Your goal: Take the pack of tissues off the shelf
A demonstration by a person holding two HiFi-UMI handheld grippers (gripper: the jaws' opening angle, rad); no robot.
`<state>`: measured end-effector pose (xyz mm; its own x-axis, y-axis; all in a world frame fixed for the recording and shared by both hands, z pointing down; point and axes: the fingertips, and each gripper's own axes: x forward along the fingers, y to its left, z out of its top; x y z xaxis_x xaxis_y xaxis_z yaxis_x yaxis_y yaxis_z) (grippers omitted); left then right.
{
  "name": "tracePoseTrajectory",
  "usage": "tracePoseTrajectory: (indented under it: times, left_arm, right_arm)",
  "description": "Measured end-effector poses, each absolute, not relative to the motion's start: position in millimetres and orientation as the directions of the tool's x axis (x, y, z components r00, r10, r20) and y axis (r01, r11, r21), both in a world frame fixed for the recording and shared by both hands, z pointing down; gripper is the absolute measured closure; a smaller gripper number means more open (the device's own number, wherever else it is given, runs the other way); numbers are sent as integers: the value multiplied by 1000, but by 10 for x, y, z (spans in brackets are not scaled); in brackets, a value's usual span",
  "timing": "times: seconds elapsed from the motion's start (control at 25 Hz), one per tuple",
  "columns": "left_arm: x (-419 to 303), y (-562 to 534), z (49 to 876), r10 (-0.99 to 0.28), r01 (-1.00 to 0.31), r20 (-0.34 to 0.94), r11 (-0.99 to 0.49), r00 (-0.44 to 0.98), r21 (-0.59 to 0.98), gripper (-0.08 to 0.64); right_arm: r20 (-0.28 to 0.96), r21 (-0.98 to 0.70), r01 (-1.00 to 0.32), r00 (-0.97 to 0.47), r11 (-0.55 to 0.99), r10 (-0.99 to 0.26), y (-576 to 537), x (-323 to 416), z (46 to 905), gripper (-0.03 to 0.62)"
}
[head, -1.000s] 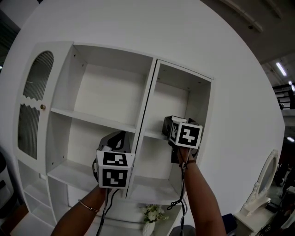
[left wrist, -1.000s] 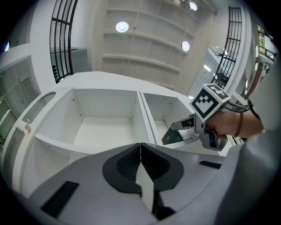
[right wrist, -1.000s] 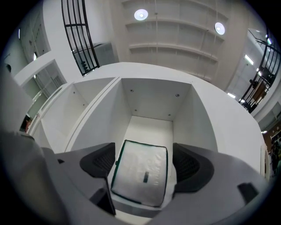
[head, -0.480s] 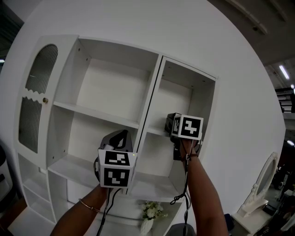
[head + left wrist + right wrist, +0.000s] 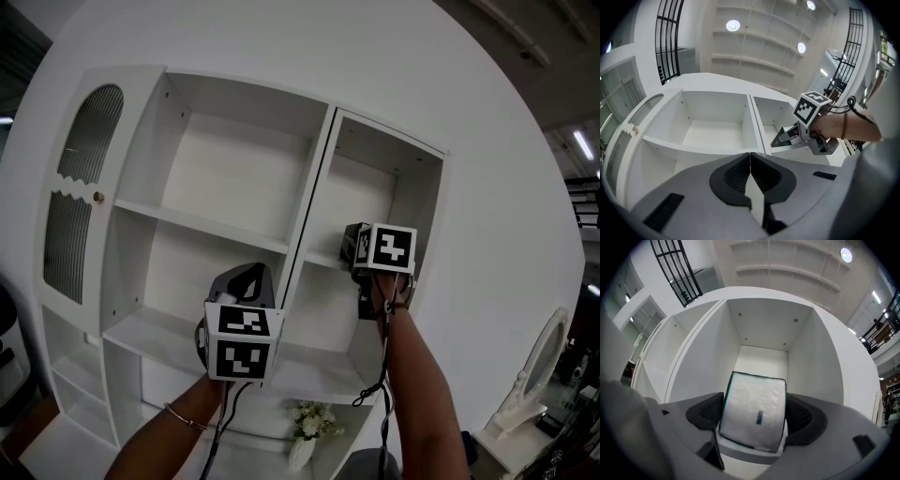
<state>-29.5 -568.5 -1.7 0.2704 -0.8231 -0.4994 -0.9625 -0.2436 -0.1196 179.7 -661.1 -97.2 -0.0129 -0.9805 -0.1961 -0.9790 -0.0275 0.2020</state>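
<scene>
The pack of tissues [image 5: 753, 404], pinched in the right gripper [image 5: 754, 416] over the right-hand shelf [image 5: 764, 357], has barely moved in a second, so withdrawal likely remains; the left gripper [image 5: 750, 176] is pressed together, empty.

We've got the pack of tissues [image 5: 757, 399] between the jaws of the right gripper [image 5: 753, 422], in the narrow right bay of the shelf unit [image 5: 314, 178], at its middle board; whether it touches the board, we can't tell. The left gripper [image 5: 750, 172] sits lower and to the left, in front of the divider, beside the wide left bay. A grilled door [image 5: 80, 187] is on the unit's left side, flowers [image 5: 309, 433] are below the bays, and a mirror [image 5: 542, 361] is far right.
</scene>
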Motion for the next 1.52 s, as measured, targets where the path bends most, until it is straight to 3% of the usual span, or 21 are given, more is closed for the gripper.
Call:
tracePoseTrajectory:
  times: [0.44,0.92,1.52]
  left_arm:
    - [-314,-5593,-9,-830,-965,-492,-226,263,-134,541]
    - [-168,-5461,11,-826,-957,-485,-264,288,-120,541]
    - [189,-5128,127,-797,-930,-488,-352,356,-104,541]
  right_arm:
    - [-248,182,-983,-15,-31,-969,-6514,1826,-993,245]
    - [-394,241,-968,-28,-74,-919,-5971,1756,-1201,253]
    - [-510,213,-977,-129,20,-850,-4979,1788,-1093,255]
